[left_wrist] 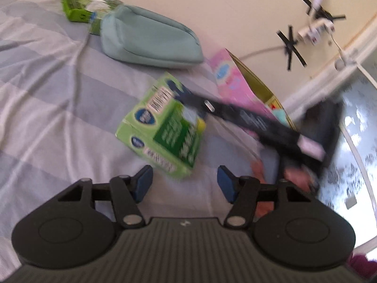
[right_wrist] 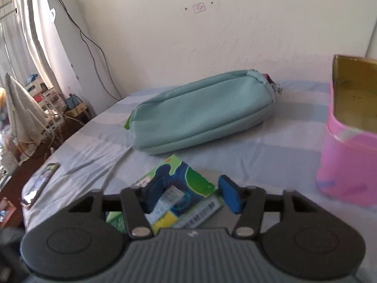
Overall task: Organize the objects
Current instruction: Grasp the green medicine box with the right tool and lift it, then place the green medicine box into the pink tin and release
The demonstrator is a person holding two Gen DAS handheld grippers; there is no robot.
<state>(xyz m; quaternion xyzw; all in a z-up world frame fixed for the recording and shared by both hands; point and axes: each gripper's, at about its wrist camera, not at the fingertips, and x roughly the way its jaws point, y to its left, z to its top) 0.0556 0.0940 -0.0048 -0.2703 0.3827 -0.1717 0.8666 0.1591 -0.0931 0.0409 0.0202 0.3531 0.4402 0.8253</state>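
green box (right_wrist: 179,188) between right claw (right_wrist: 192,194) pads (spread)

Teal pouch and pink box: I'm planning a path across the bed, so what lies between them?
In the right wrist view, only bare striped bedsheet lies between the teal pouch and the pink box; they stand apart.

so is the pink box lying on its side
No, in the right wrist view the pink box stands upright on the bed, its open top facing up.
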